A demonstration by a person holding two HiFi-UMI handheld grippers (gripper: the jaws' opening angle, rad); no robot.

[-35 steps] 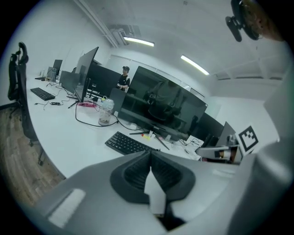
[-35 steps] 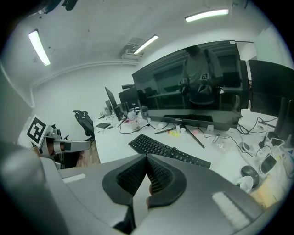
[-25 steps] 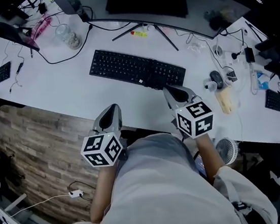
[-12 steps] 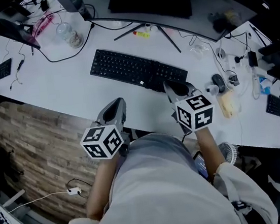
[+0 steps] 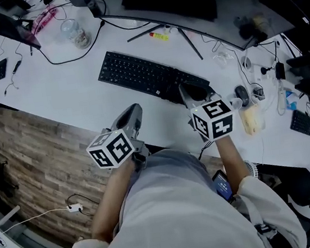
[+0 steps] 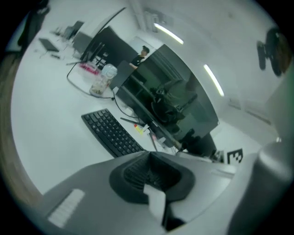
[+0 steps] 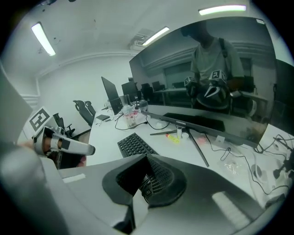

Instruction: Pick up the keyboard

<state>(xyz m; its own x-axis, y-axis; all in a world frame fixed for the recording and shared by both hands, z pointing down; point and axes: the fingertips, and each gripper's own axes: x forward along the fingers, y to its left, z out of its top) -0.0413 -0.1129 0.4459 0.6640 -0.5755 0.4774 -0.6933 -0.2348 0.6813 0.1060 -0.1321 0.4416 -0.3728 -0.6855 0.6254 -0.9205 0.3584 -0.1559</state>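
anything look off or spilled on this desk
Nothing stands out. The keyboard lies flat and whole, roughly in line with the front edge of the desk, and nothing is spilled. The only untidiness is a loose black cable trailing past the jar.

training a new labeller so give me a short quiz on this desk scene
1. True or false: the right gripper has its jaws shut on the black keyboard.
2. Which gripper's tip is nearer the keyboard? A) left gripper B) right gripper
3. Fill in: in the head view, the mouse lies to the keyboard's ___.
Key: 1 false, the jaws are shut with nothing between them; 2 B; 3 right.
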